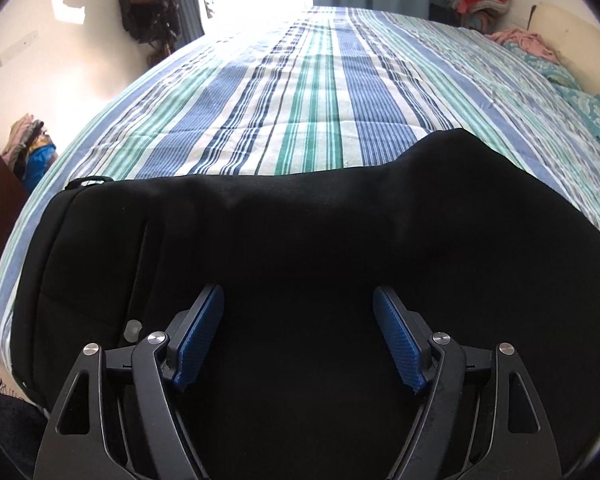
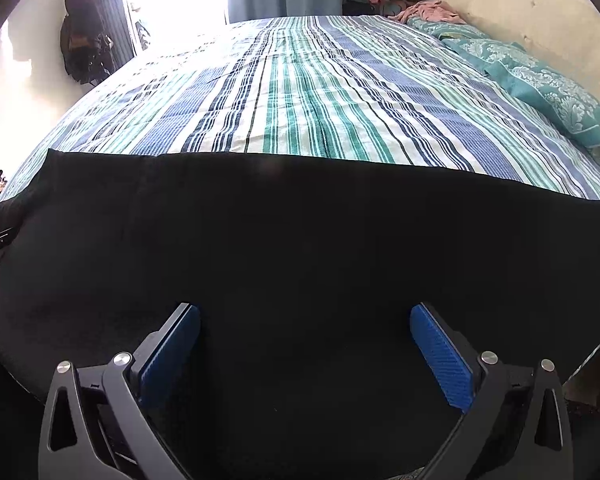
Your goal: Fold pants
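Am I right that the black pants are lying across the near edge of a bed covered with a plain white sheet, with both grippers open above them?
Not quite: the sheet is not plain white but striped in blue, green and white, as both wrist views show. The rest holds: the black pants lie across the near edge, with the left gripper and right gripper open above them.

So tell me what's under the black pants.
The black pants lie on the striped bedsheet, which shows beyond their far edge. Whatever lies directly beneath the fabric is covered and cannot be seen.
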